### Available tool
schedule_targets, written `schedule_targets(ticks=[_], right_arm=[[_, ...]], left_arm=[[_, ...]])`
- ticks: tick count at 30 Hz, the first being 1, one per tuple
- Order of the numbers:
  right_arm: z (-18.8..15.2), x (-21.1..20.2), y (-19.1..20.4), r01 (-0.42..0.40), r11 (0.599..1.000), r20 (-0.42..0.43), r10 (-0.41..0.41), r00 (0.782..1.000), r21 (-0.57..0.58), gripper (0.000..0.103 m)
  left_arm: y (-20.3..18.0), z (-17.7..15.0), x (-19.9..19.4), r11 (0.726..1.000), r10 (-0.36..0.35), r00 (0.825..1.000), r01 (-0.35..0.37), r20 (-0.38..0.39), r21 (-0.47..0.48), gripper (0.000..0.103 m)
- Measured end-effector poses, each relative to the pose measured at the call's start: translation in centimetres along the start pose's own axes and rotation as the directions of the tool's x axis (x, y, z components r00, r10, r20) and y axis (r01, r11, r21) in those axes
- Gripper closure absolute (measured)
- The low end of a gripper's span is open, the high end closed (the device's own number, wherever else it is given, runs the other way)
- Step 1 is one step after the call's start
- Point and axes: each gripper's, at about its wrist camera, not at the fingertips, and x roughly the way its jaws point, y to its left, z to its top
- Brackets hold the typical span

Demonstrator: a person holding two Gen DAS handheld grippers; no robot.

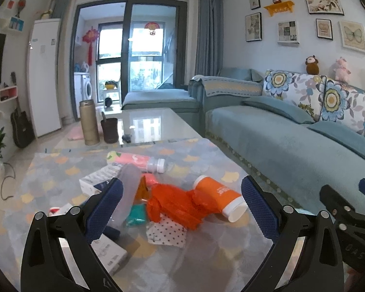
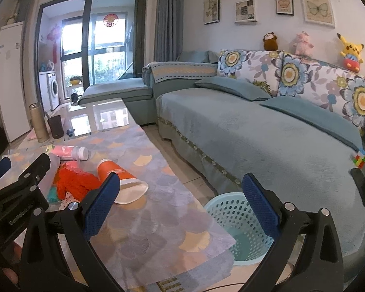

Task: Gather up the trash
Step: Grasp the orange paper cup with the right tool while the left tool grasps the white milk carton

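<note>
- I am holding my left gripper (image 1: 182,204) over the trash pile, jaws spread wide apart, gripping nothing.
- I am holding my right gripper (image 2: 181,203) off to the right side of the pile, jaws also wide apart, nothing between the pads.
- The trash is lying on the table (image 1: 206,250), on a grey patterned cloth with yellow fan shapes.
- A crumpled orange plastic bag (image 1: 175,204) is sitting mid-pile, touching the orange cup (image 1: 219,198), which is lying on its side with the white end toward me.
- The same orange cup (image 2: 119,176) is showing just beside my right gripper's left pad in the right wrist view; whether they are touching, I cannot tell.
- A pink bottle (image 1: 136,160) with a white cap is lying on its side behind the bag.
- A translucent grey bottle (image 1: 127,194) is lying tilted just beside my left gripper's left pad.
- A teal scrap (image 1: 136,215) and a white dotted wrapper (image 1: 166,233) are lying at the near edge of the pile.
- White boxes (image 1: 109,253) are lying left of the pile, partly hidden behind my left finger.
- A light blue perforated basket (image 2: 236,216) is standing on the floor between the table and the sofa (image 2: 255,131), below the table's near corner.
- A gold flask (image 1: 88,123) and a dark cup (image 1: 109,130) are standing upright at the far end of the table, well apart from the trash.
</note>
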Motion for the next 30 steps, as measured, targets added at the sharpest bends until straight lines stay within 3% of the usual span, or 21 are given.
schedule_targets(ticks=[2,6,8,10,12,14,19,26,30], right_arm=[[0.3,0.3,0.4,-0.031,0.999,0.001,0.031,1.000,-0.012,0.008],[1.1,1.2,1.6,-0.078,0.996,-0.008,0.078,0.997,-0.052,0.022],[1.3,1.8,2.0,-0.107,0.992,-0.017,0.107,0.994,-0.061,0.026],[1.6,3.2,2.4,-0.157,0.986,-0.043,0.154,0.987,-0.064,0.040],[1.6,4.8,2.7,-0.183,0.981,-0.075,0.178,0.981,-0.066,0.044],[1.6,7.1,3.1,-0.265,0.963,-0.130,0.257,0.958,-0.054,0.044],[1.0,10.9,4.9,-0.297,0.950,-0.184,0.276,0.943,-0.097,0.044],[-0.1,14.6,6.7,-0.320,0.940,-0.236,0.286,0.929,-0.118,0.042],[-0.2,15.7,6.5,-0.332,0.938,-0.257,0.299,0.919,-0.096,0.041]], left_arm=[[0.8,0.6,-0.1,0.999,0.042,0.999,-0.042,-0.006,0.000,0.008],[4.7,0.6,-0.1,0.994,0.104,0.993,-0.106,-0.062,-0.029,0.008],[7.1,0.1,0.0,0.989,0.138,0.984,-0.143,-0.110,-0.045,0.008],[9.8,-1.0,0.2,0.979,0.175,0.969,-0.190,-0.177,-0.072,0.008],[12.0,-2.0,0.5,0.970,0.173,0.954,-0.208,-0.244,-0.127,0.010],[13.8,-3.2,0.7,0.957,0.144,0.945,-0.209,-0.293,-0.203,0.011],[14.9,-5.2,2.4,0.933,0.028,0.925,-0.159,-0.378,-0.321,0.011],[14.5,-6.8,6.1,0.914,0.009,0.904,-0.180,-0.426,-0.363,0.011],[13.9,-6.7,8.5,0.921,0.080,0.877,-0.247,-0.473,-0.302,0.011]])
